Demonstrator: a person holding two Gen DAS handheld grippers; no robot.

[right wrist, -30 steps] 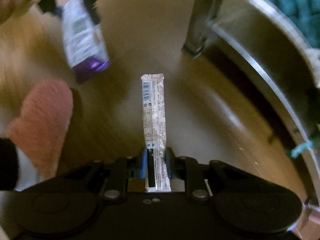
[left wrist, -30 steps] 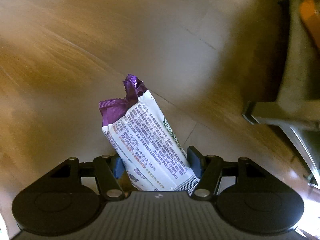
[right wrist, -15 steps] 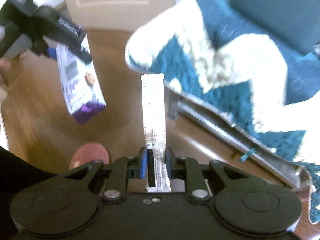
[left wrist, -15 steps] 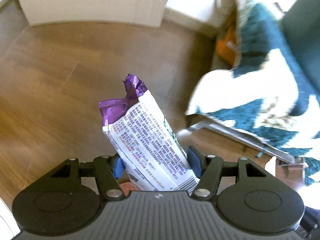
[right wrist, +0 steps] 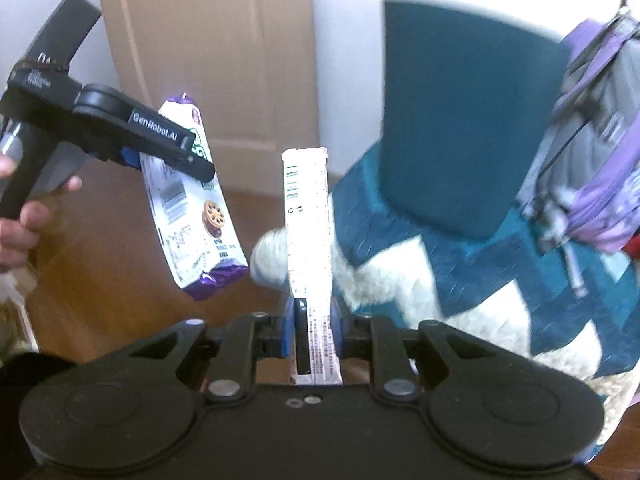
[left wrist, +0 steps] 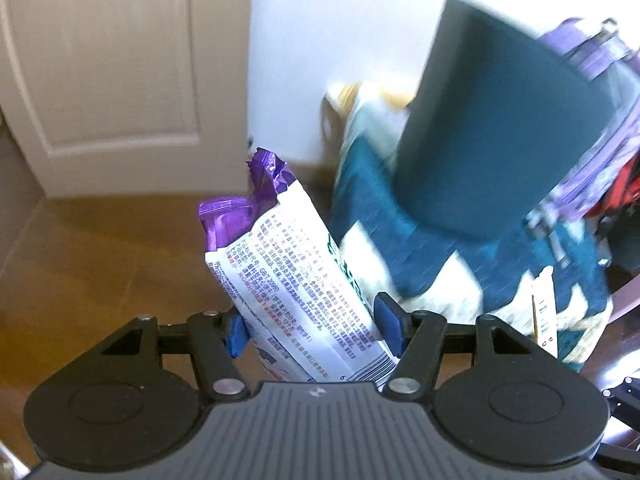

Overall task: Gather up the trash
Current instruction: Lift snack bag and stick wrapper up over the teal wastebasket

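Note:
My left gripper is shut on a white and purple biscuit wrapper with a torn purple top, which sticks up between the blue pads. The right wrist view shows that same left gripper at upper left, held by a hand, the biscuit wrapper hanging from it. My right gripper is shut on a narrow white stick wrapper that stands upright between its pads. That stick wrapper also shows at the right edge of the left wrist view. Both wrappers are held in the air above the wooden floor.
A chair with a dark teal back and a teal and white blanket stands to the right. A purple and grey backpack hangs at far right. A cream door and a white wall lie ahead.
Both grippers have risen from close to the floor with their wrappers still held. The views tilted up from bare floor to the door, the wall and the chair.

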